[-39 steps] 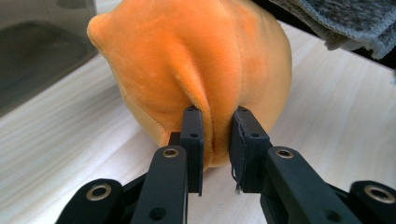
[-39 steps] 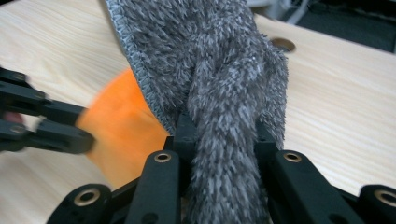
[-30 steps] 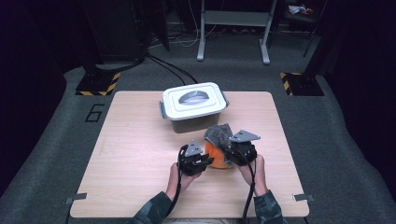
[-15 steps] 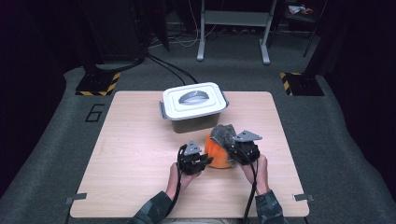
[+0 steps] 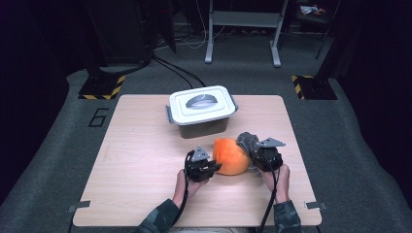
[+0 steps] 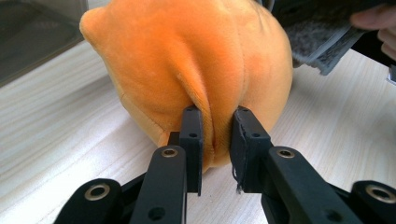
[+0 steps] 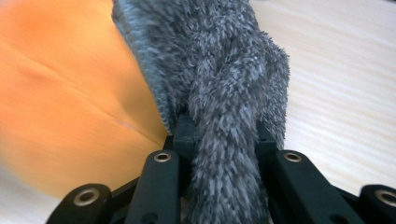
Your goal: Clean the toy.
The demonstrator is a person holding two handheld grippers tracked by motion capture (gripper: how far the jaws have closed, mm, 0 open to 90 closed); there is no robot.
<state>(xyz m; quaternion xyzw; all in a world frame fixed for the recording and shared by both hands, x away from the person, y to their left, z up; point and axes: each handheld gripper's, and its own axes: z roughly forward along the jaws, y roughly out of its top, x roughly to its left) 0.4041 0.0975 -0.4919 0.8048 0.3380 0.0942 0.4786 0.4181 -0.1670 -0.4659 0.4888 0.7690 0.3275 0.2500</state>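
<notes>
- table: layout unchanged from a second ago, box in the same spot
- box: lid on, contents hidden, sits behind the toy
- orange plush toy: now more exposed and bulkier between the grippers, near front centre
- grey furry cloth: shifted right off the toy, still touching it
- left gripper: clamped on a toy fold
- right gripper: clamped on the cloth

A light wooden desk stands on grey carpet in a dark room. At twelve o'clock rises a grey metal frame; yellow-black striped bases sit at ten and two o'clock.
</notes>
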